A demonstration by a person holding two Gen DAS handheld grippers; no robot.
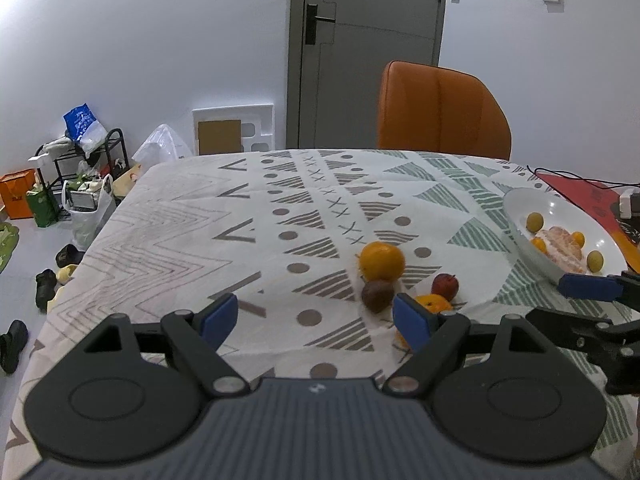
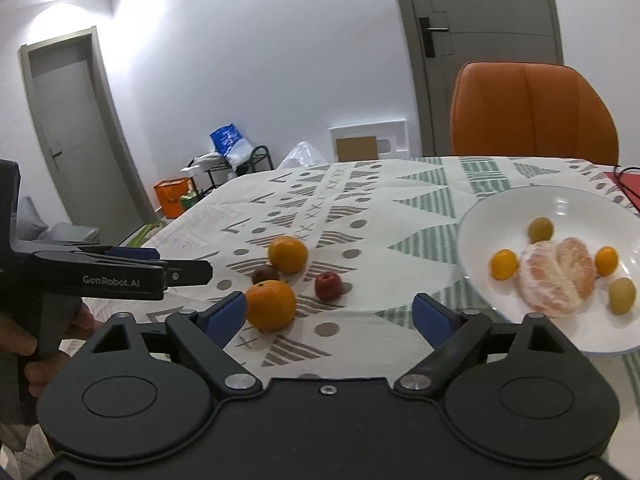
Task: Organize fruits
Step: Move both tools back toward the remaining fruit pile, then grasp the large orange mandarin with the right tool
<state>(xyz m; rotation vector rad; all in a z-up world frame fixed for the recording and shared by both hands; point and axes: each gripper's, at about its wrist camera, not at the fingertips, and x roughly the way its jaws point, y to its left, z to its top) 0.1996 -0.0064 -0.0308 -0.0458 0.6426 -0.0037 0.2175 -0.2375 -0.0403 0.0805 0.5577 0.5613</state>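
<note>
Patterned tablecloth (image 2: 400,208) holds loose oranges (image 2: 271,305) beside the fruit plate (image 2: 500,208)

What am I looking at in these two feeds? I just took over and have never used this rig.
Each picture comes from a camera mounted on a hand-held gripper, looking forward along its blue-padded jaws. A person holds one in each hand; there is no robot arm.

The left gripper and right gripper both have their jaws apart and hold nothing.

On the patterned tablecloth lie four loose fruits: a far orange, a near orange, a dark brown fruit and a small red fruit. To the right stands a white plate already holding peeled citrus segments, two small orange fruits and two greenish ones.

The black tool at the left of the right view is the other gripper.
</note>
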